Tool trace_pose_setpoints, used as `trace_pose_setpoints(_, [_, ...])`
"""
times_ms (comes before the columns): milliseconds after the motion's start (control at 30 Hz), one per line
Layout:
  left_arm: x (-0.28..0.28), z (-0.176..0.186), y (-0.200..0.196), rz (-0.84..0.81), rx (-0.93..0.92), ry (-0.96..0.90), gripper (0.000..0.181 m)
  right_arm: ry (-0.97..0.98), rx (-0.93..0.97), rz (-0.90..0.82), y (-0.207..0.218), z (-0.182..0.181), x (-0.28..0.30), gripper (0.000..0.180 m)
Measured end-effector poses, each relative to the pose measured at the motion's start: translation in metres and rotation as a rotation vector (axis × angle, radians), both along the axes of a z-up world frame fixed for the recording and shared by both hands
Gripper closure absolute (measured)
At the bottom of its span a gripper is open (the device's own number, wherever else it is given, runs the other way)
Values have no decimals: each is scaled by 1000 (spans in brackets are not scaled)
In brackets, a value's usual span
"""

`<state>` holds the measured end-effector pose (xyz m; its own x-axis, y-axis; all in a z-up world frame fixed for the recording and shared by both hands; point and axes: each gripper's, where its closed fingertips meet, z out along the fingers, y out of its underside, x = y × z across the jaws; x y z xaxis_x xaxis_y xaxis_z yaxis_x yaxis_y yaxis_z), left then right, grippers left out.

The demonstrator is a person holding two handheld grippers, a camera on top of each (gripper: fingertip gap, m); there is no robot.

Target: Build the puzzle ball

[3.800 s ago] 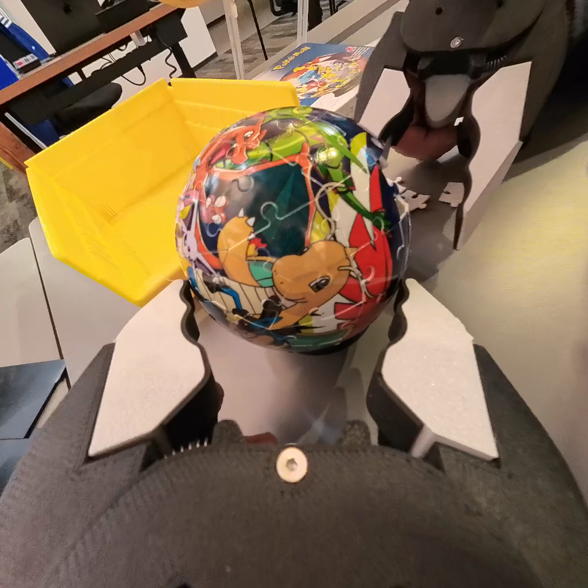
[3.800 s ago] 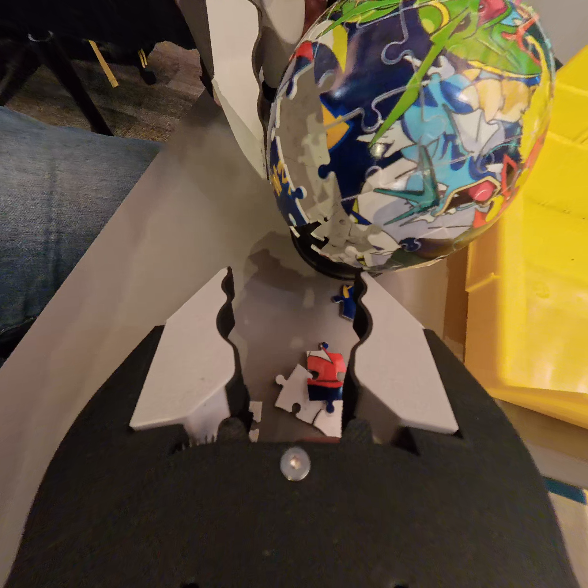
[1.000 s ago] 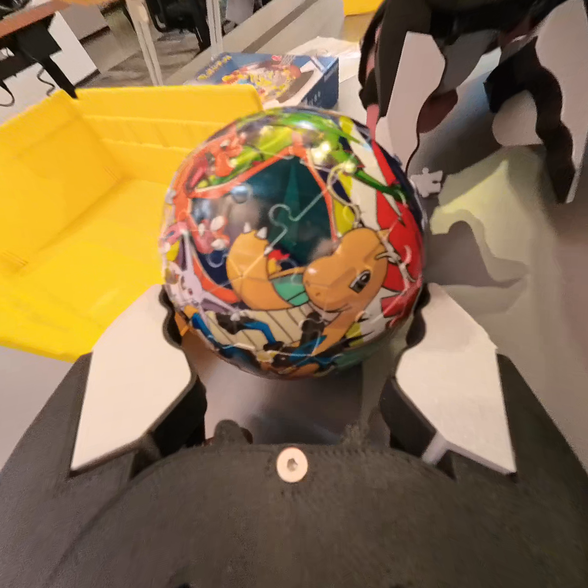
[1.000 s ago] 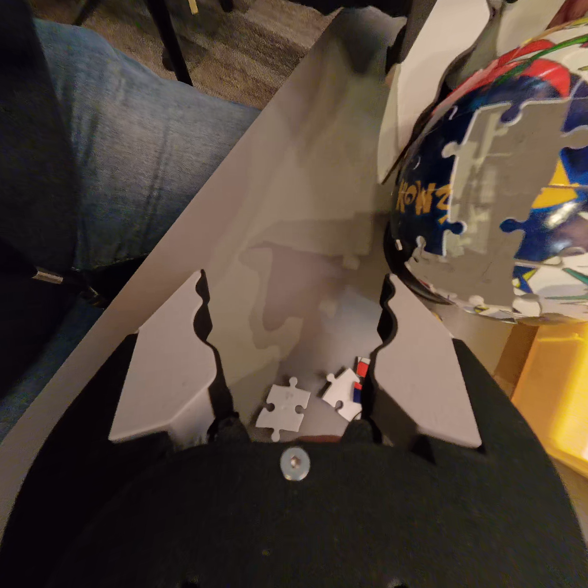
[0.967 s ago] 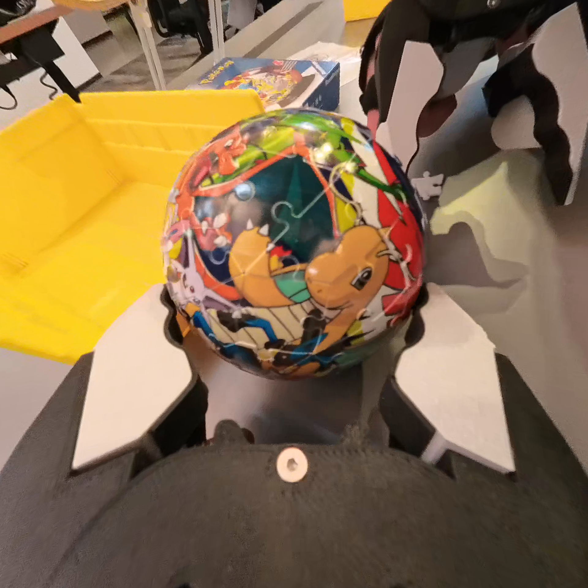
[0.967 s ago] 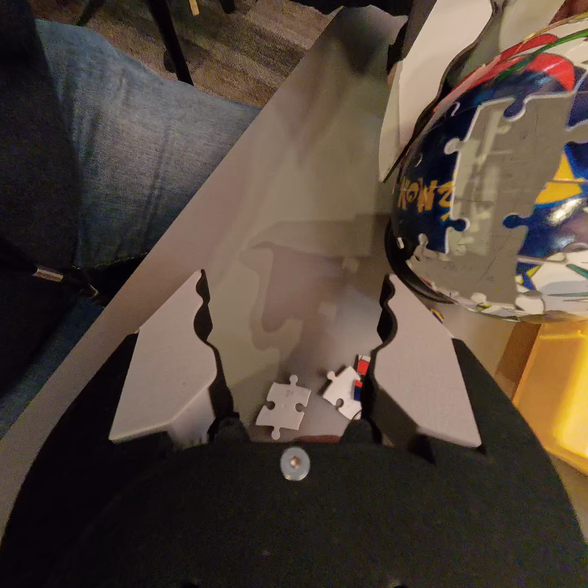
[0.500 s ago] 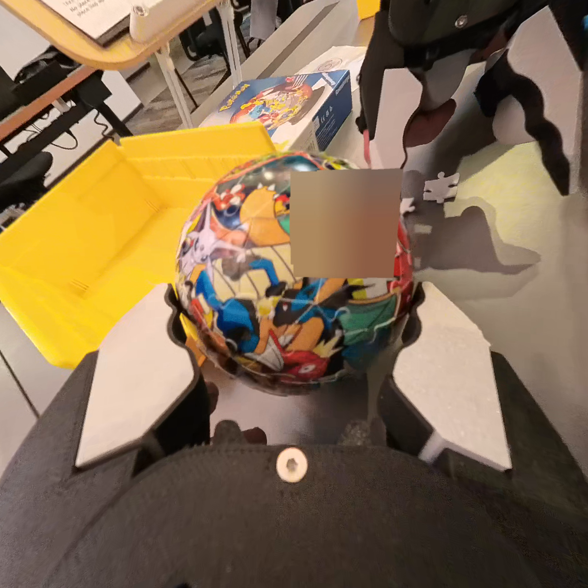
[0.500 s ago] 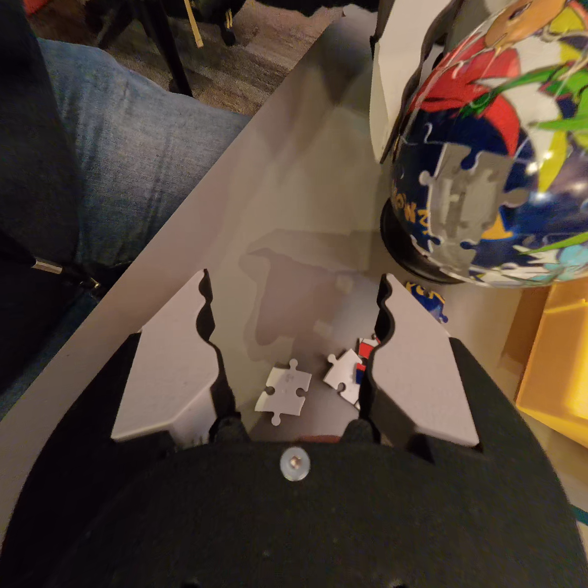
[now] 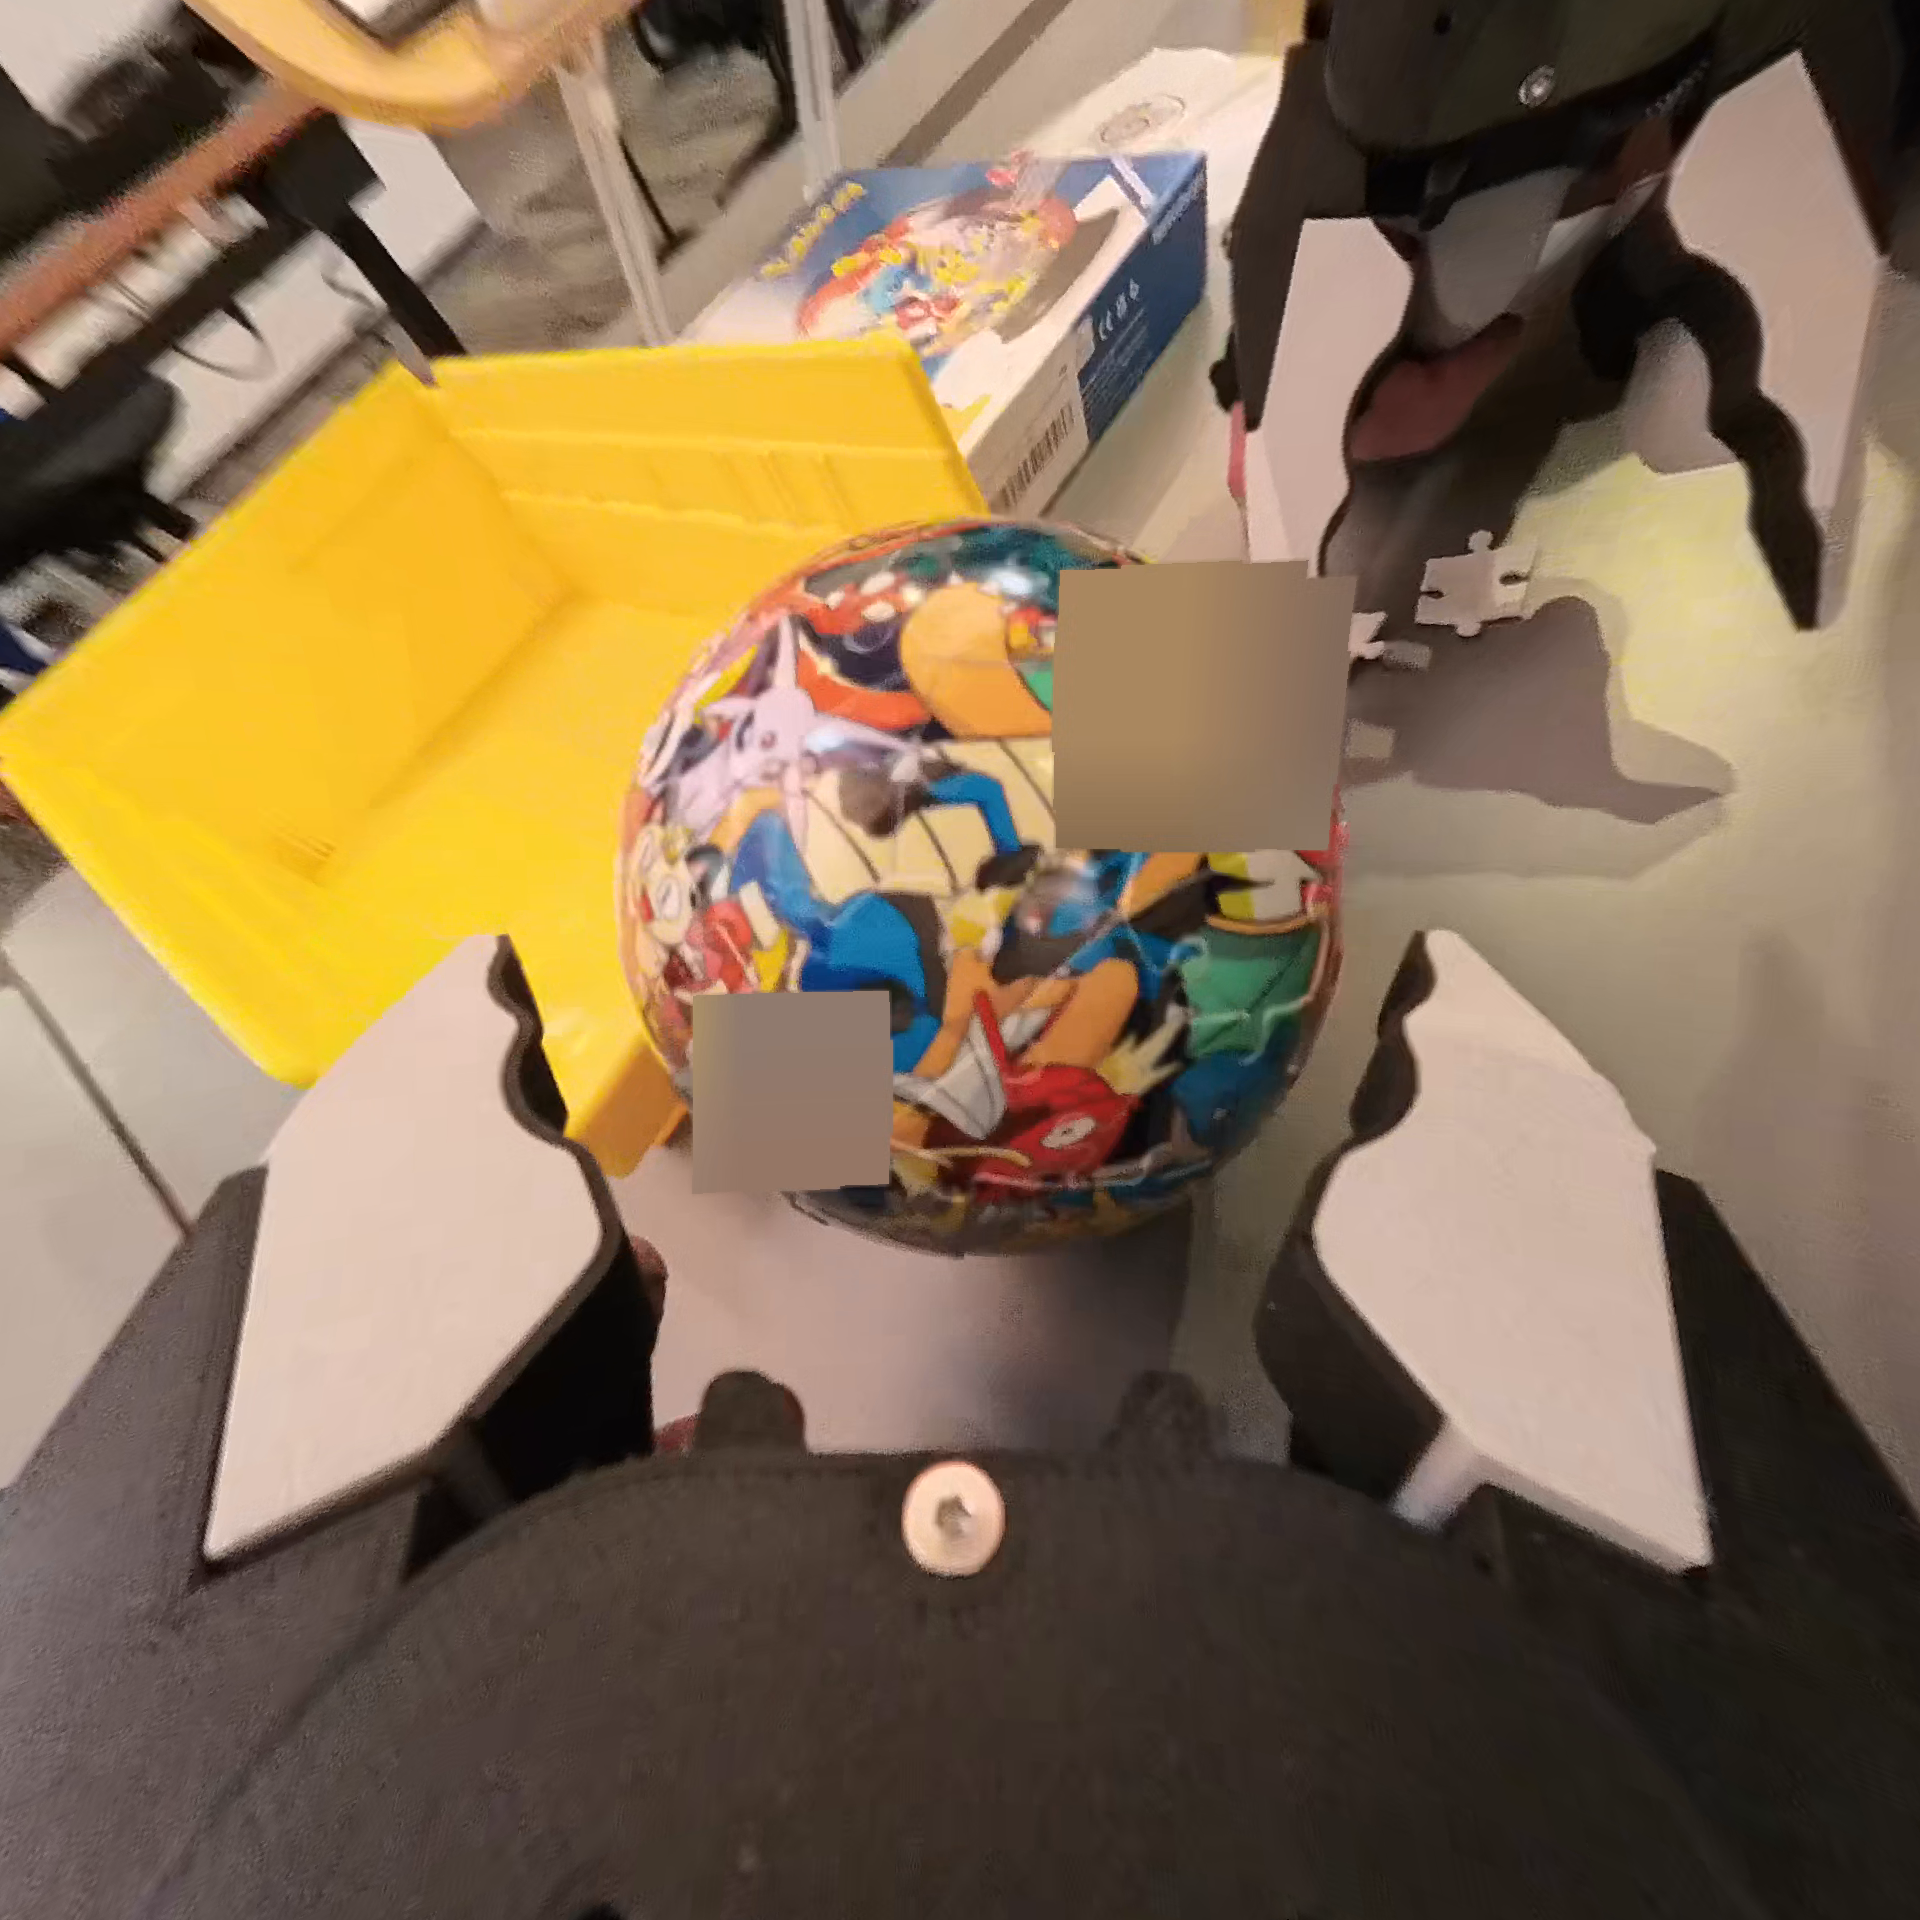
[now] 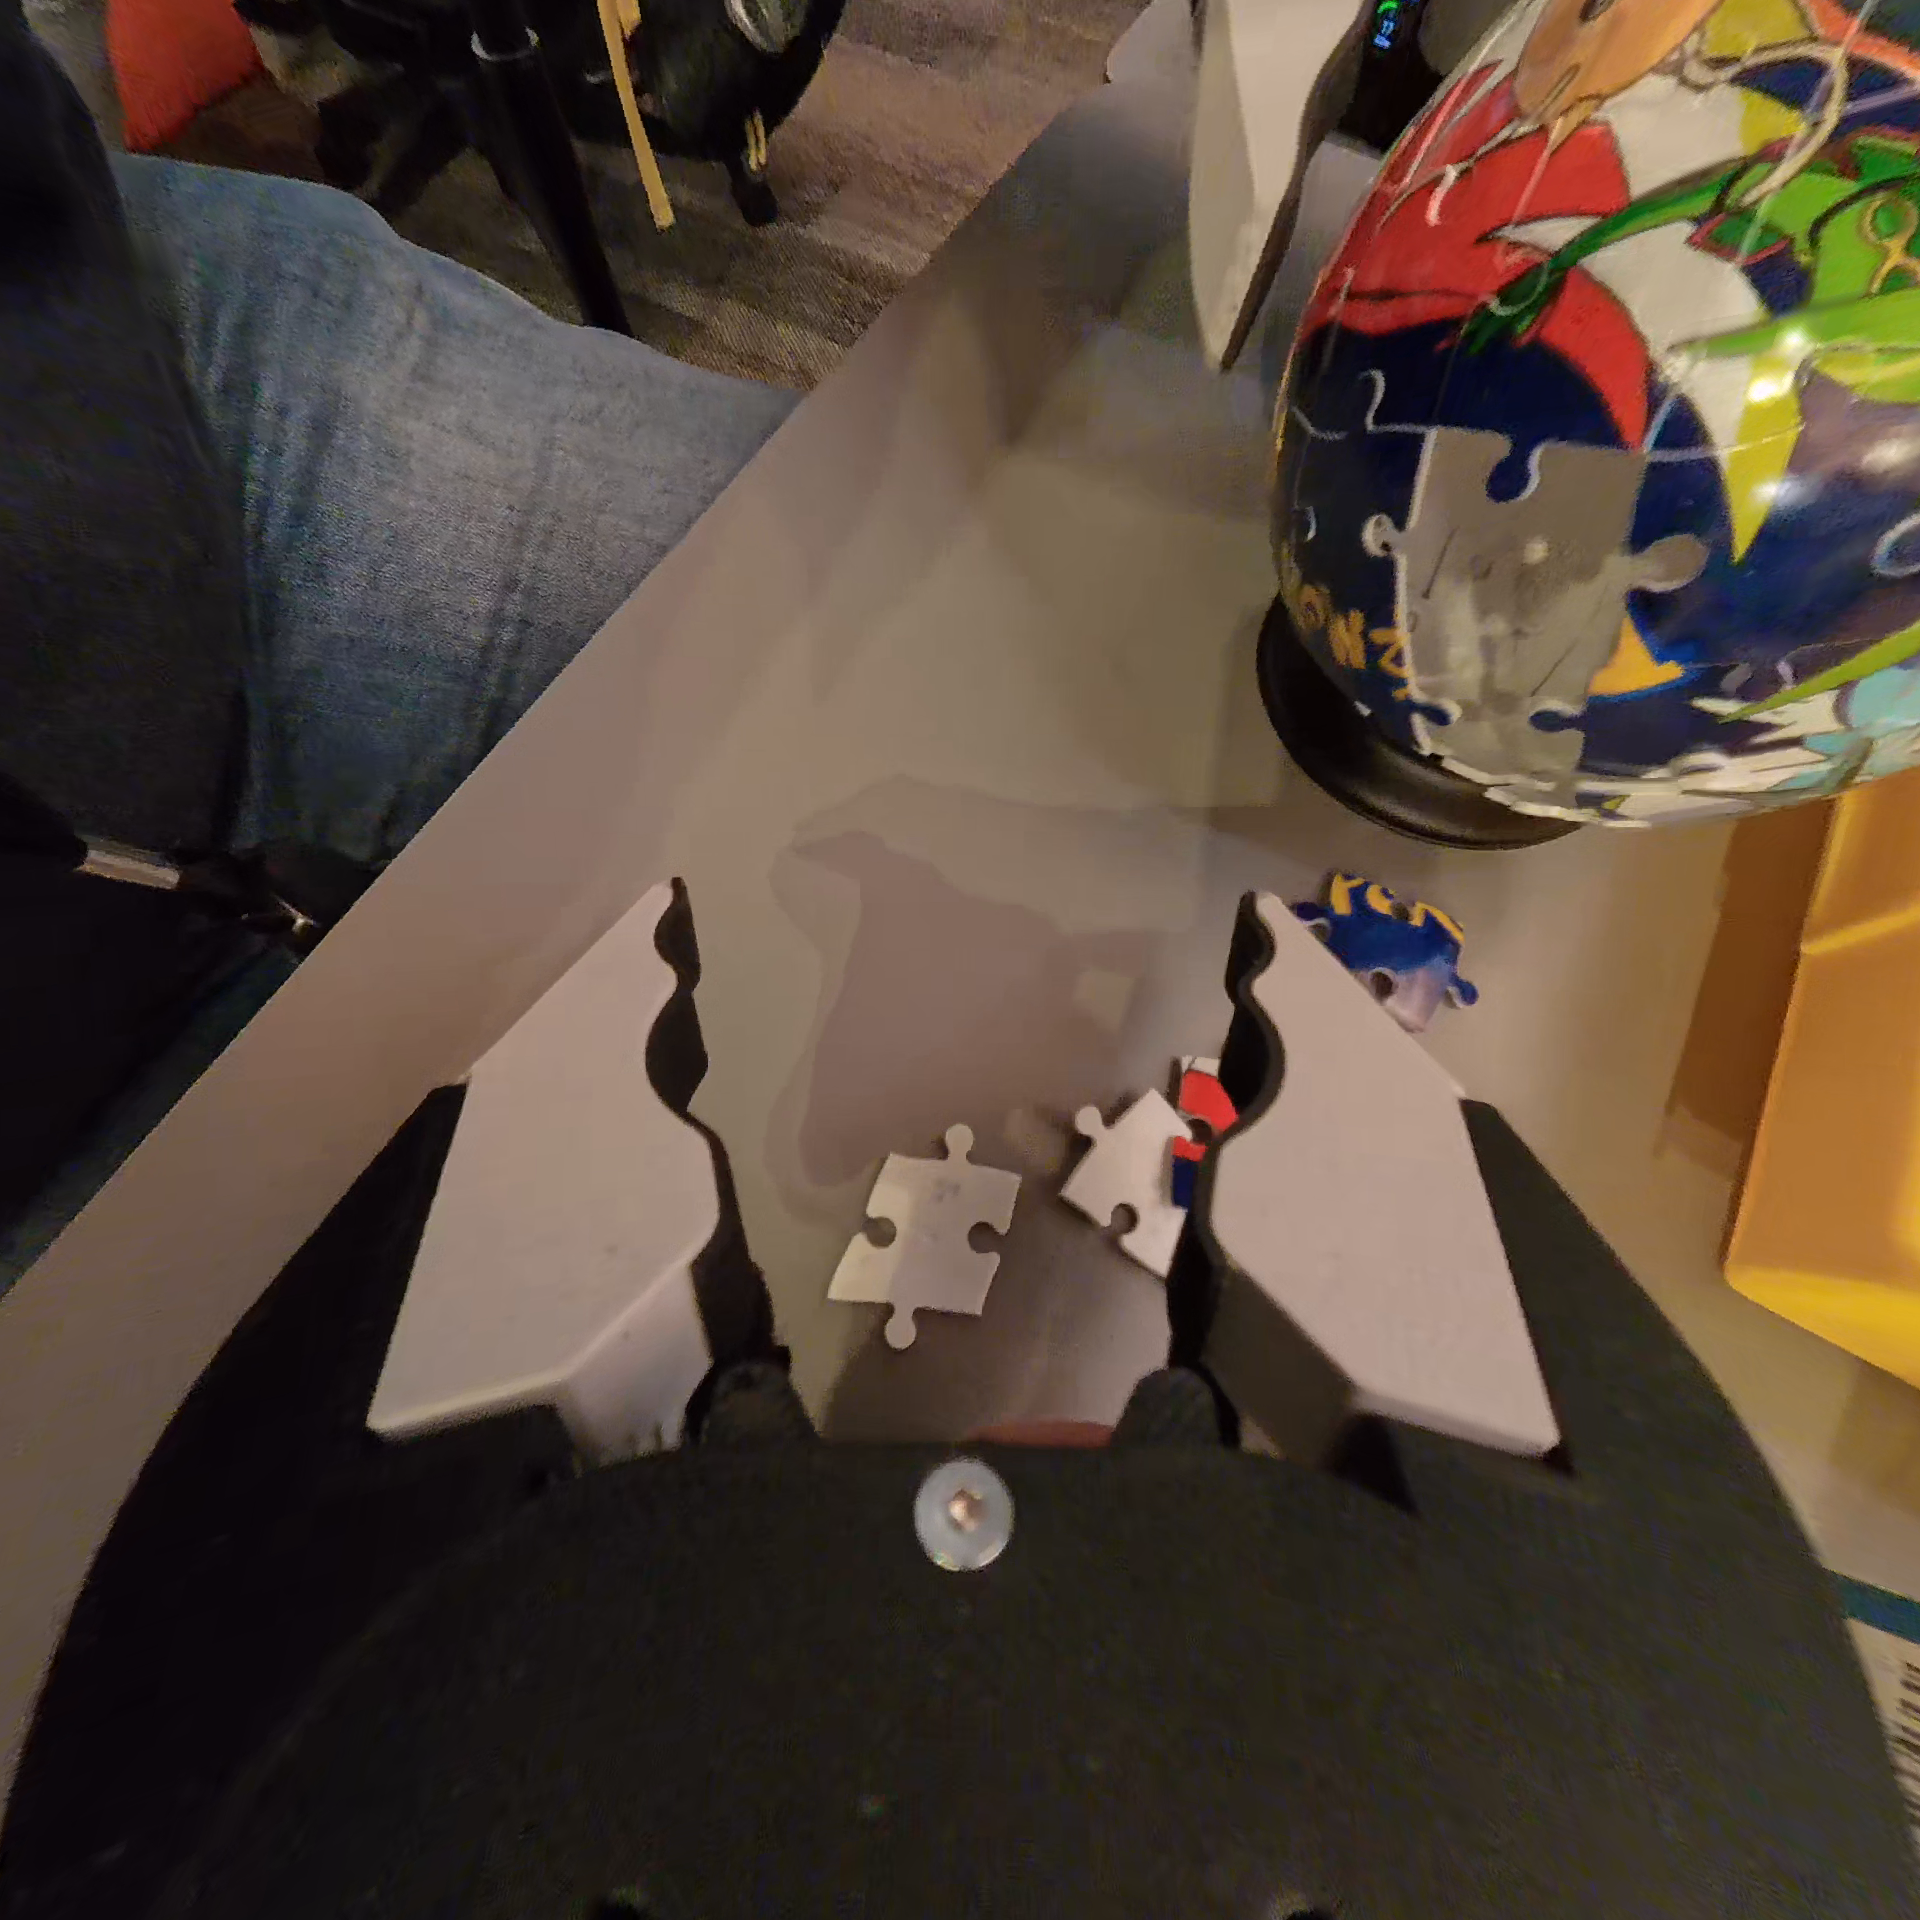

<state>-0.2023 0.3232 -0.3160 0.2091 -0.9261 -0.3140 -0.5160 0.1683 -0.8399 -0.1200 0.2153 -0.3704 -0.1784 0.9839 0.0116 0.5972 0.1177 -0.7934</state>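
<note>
The colourful puzzle ball [image 9: 977, 914] sits on a black stand [image 10: 1403, 769] on the grey table. My left gripper [image 9: 961, 951] is open, with a finger on each side of the ball and a small gap at both. In the right wrist view the ball [image 10: 1662, 312] shows a grey hole [image 10: 1507, 603] where pieces are absent. My right gripper [image 10: 961, 914] is open and empty above loose pieces: a face-down white piece [image 10: 930, 1236], a second white piece [image 10: 1127, 1184] over a red and blue one [image 10: 1205, 1101], and a blue piece [image 10: 1382, 945]. The right gripper also shows in the left wrist view [image 9: 1538, 499].
A yellow bin [image 9: 364, 675] stands just beside the ball and also shows in the right wrist view [image 10: 1849, 1091]. A blue puzzle box [image 9: 997, 260] lies behind the bin. A person's leg in jeans [image 10: 312, 520] is at the table's edge. A white piece [image 9: 1475, 592] lies under the right gripper. The left gripper is farther from the blue piece [image 10: 1382, 945], some 11 centimetres, than the right, some 5 centimetres.
The ball has been turned on its stand, so other pictures face the left camera. My left gripper's fingers have spread and let go of it. The right gripper has drawn back slightly.
</note>
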Motion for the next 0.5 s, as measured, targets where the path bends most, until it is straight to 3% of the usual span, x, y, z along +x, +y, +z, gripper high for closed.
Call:
trace_pose_setpoints(167, [4,-17,0,-66,-215,124,37,21,-31,-2,0,1,4,79])
trace_pose_setpoints(500, [10,-17,0,-79,-168,104,41,53,-71,-2,-1,4,6,80])
